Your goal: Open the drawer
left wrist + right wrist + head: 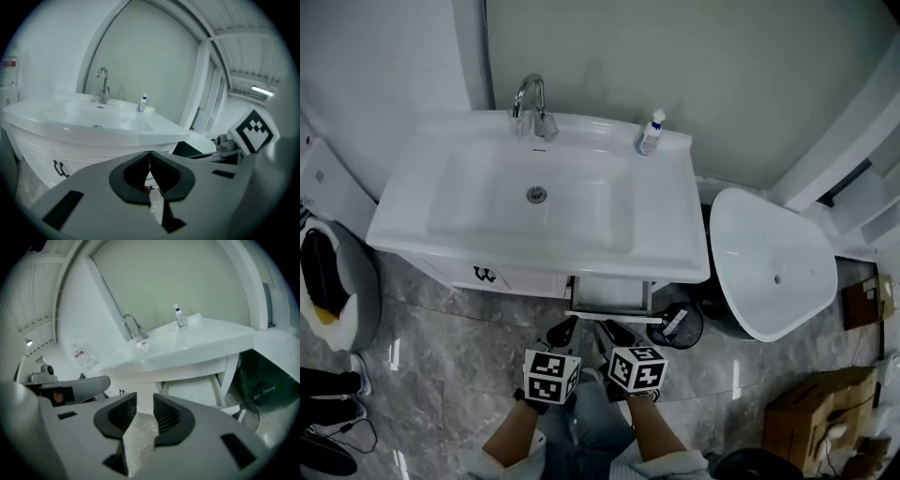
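Grippers first: the left gripper (149, 155) has its jaws pinched together at the tips with nothing in them. The right gripper (145, 404) stands partly open and empty too, only floor showing through the gap. Both hang clear of the drawer (609, 294), which juts out of the cabinet under the washbasin (675, 246), right of its middle. To my eye the pull is done, with nothing left to do.

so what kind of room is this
Most likely a bathroom, perhaps still being fitted out: a white washbasin with a chrome tap sits on a vanity cabinet, a white tub-like fixture stands beside it, and cardboard boxes lie on the tiled floor.
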Demonstrator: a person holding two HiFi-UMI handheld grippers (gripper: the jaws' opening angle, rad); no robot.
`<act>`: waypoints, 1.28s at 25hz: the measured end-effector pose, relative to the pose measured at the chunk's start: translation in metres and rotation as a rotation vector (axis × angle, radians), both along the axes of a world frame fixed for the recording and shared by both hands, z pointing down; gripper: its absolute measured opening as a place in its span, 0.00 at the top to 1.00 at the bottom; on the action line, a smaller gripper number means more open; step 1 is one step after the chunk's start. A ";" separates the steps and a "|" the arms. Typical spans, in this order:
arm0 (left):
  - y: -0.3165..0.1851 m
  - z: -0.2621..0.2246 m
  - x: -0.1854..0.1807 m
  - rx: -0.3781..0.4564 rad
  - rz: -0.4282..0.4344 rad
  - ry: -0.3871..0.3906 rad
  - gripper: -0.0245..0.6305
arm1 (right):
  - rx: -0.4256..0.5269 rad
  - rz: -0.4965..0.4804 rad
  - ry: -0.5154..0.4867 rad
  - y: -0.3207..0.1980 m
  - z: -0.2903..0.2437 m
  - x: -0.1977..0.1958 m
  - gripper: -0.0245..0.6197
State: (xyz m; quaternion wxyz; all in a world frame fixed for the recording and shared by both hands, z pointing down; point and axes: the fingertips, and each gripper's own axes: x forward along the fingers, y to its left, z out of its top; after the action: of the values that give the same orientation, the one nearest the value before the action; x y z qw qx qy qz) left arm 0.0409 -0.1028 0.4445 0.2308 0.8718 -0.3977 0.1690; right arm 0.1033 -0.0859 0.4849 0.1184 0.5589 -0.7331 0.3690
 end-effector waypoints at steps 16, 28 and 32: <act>0.009 -0.180 0.030 0.169 0.047 0.153 0.94 | 0.356 -0.131 -0.037 -0.015 -0.215 0.019 0.92; 0.045 -0.246 0.052 0.275 0.108 0.204 0.94 | 0.507 -0.227 -0.007 0.031 -0.283 0.020 0.95; 0.053 -0.251 0.060 0.288 0.132 0.196 0.94 | 0.508 -0.240 0.001 0.038 -0.286 0.027 0.95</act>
State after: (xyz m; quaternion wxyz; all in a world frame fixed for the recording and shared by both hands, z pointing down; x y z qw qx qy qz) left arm 0.1009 -0.0497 0.1932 0.1296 0.9323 -0.3353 0.0392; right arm 0.1304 -0.0479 0.1985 0.0176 0.4799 -0.8631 0.1567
